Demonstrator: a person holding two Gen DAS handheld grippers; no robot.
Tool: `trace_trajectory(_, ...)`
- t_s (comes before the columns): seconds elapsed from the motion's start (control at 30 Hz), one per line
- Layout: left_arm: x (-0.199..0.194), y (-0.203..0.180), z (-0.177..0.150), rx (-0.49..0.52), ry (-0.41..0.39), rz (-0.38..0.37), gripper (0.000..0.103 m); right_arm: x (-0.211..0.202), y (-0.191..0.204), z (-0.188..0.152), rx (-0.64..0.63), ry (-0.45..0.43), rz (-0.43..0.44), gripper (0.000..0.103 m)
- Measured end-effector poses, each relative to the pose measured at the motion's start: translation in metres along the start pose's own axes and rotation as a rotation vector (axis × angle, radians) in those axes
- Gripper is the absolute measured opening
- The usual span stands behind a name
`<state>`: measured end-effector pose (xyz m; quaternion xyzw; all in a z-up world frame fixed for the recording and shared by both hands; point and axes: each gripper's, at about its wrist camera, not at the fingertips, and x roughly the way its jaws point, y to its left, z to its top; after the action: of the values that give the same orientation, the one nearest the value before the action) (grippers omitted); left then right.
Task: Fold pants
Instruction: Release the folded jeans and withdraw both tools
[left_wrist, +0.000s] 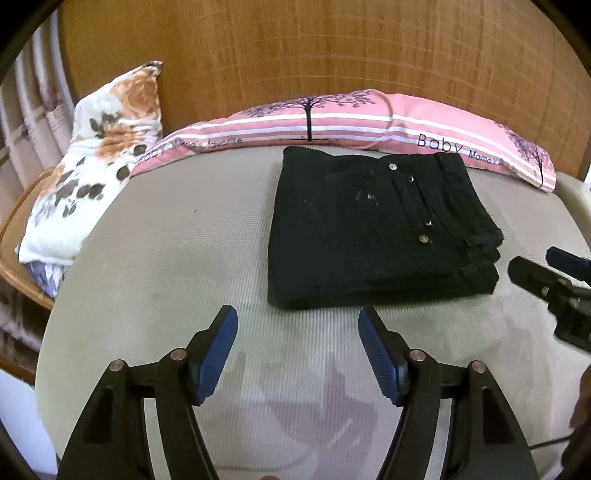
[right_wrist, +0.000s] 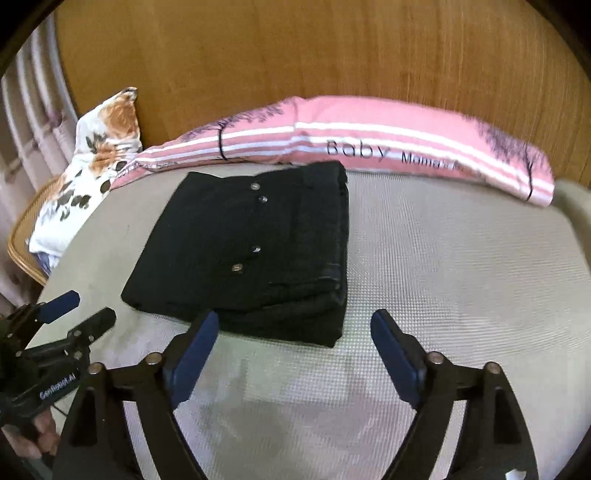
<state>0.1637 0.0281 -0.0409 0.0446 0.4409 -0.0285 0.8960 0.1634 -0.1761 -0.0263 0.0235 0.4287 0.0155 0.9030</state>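
Note:
Black pants (left_wrist: 369, 229) lie folded into a compact rectangle on the beige mesh mattress (left_wrist: 166, 258), metal rivets facing up. My left gripper (left_wrist: 297, 312) hovers just short of the bundle's near edge, open, with nothing between its blue pads. In the right wrist view the same pants (right_wrist: 240, 251) lie left of centre. My right gripper (right_wrist: 294, 315) stands open wide over the bundle's near right corner, touching nothing. Each gripper shows in the other's view: the right one (left_wrist: 546, 269) beside the pants' right edge, the left one (right_wrist: 74, 310) at their left, in a person's hand.
A pink striped pillow (left_wrist: 369, 122) lies along the wooden headboard (left_wrist: 295, 48) just behind the pants. A floral pillow (left_wrist: 99, 155) leans at the back left over a wicker chair (left_wrist: 14, 229). The mattress (right_wrist: 461, 258) stretches bare to the right of the pants.

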Motion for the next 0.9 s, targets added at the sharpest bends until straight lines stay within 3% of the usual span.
trace_trajectory(0.17,-0.016,0.002,-0.012,-0.008,-0.021,0.057,0.069,-0.016,0.021,-0.008,-0.028,-0.029,-0.033,0.099)
trace_trajectory(0.9,-0.047,0.003,-0.035,-0.029,-0.055,0.042,0.069,-0.038,0.042,-0.031,-0.043,-0.039,-0.071,0.102)
